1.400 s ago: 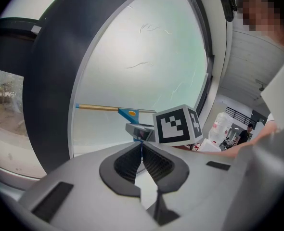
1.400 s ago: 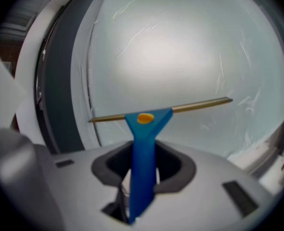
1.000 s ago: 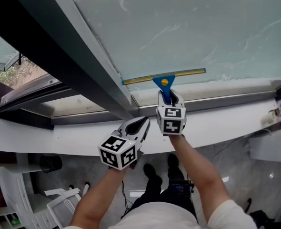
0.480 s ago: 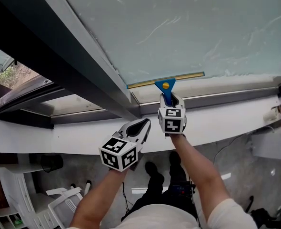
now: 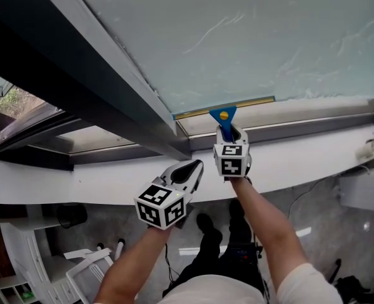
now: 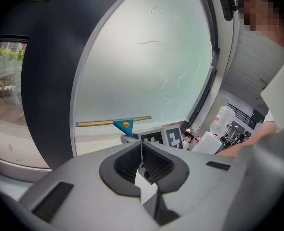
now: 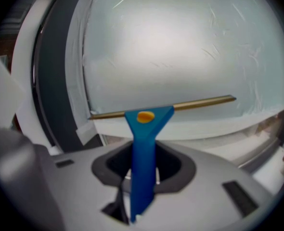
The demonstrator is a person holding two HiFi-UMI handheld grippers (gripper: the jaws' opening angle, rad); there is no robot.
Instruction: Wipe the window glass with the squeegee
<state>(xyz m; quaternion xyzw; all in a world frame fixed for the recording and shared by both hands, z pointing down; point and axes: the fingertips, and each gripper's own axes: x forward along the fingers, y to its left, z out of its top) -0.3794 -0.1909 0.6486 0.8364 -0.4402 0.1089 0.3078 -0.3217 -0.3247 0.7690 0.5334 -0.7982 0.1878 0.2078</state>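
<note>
Right gripper (image 5: pixel 230 134) jaws clamp the squeegee (image 5: pixel 224 110) handle so the blade presses flat, low on the glass (image 5: pixel 257 37); left gripper (image 5: pixel 191 168) jaws closed, empty.

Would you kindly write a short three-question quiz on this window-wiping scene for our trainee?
1. True or false: the left gripper holds the squeegee.
2. Where on the glass is the blade? A) near the top edge B) at the bottom edge C) midway up
3. Fill in: the handle clamped in the right gripper is ____ in colour.
Key: 1 false, its jaws are shut and empty; 2 B; 3 blue.
</note>
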